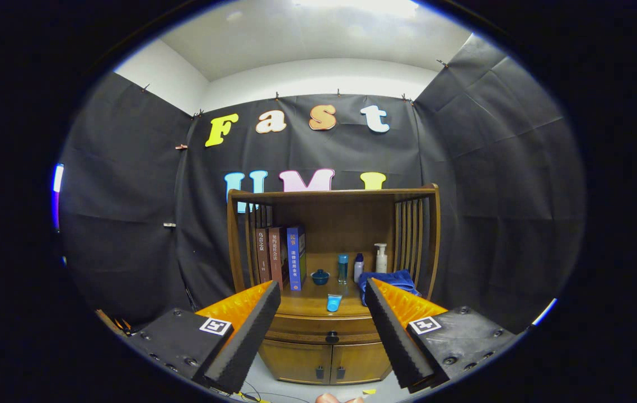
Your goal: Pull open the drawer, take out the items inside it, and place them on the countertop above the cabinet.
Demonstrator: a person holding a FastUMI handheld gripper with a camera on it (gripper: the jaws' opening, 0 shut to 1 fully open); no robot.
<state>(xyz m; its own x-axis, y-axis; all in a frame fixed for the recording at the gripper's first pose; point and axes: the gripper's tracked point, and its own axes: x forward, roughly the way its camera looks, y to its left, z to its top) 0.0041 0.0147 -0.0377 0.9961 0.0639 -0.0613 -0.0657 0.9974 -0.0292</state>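
Wooden cabinet [327, 341] keeps its round-knobbed drawer [331, 329] closed beyond the hand-held gripper [323, 305], fingers spread empty.

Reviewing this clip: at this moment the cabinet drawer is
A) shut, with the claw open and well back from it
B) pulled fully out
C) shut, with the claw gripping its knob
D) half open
A: the drawer sits flush in the cabinet, its knob untouched, seen beyond the spread fingers of the open claw.
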